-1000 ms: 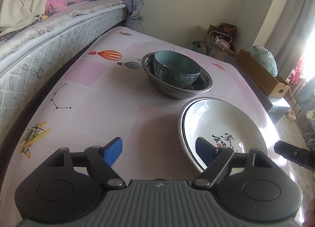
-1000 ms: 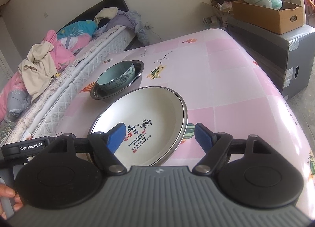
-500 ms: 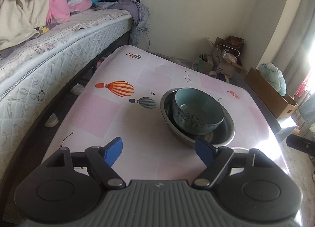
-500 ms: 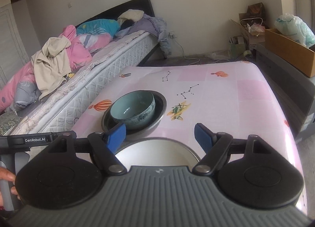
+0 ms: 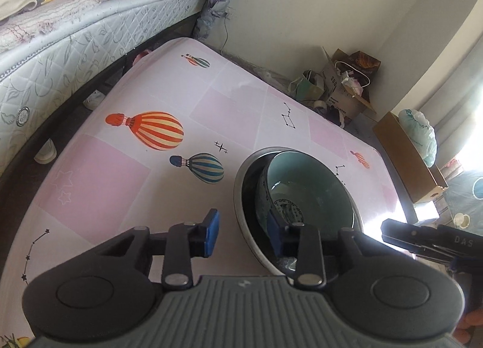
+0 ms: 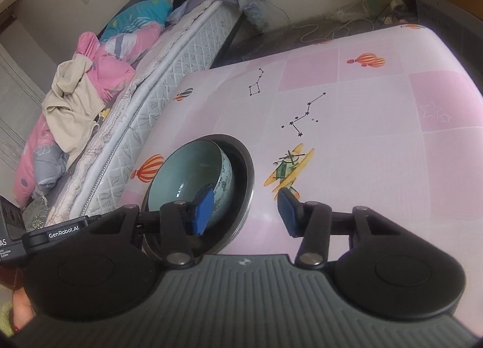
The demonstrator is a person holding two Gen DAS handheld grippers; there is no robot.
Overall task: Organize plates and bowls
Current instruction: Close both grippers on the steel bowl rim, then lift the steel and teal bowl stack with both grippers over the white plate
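A teal ceramic bowl (image 5: 305, 194) sits inside a steel bowl (image 5: 241, 212) on the pink table. My left gripper (image 5: 243, 234) is open and straddles the steel bowl's near left rim, one pad outside, one inside. In the right wrist view the teal bowl (image 6: 190, 175) and steel bowl (image 6: 246, 191) appear again. My right gripper (image 6: 246, 212) is open and straddles the steel bowl's right rim. The large white plate is out of view.
A pink patterned tablecloth (image 5: 120, 182) covers the table. A bed (image 5: 60, 30) with piled clothes runs along its left side. Cardboard boxes (image 5: 407, 151) and bags stand on the floor at the far right. The table edge (image 6: 452, 55) lies far right.
Both grippers moved forward past the white plate to the nested bowls. Their jaws have narrowed and now straddle opposite rims of the steel bowl.
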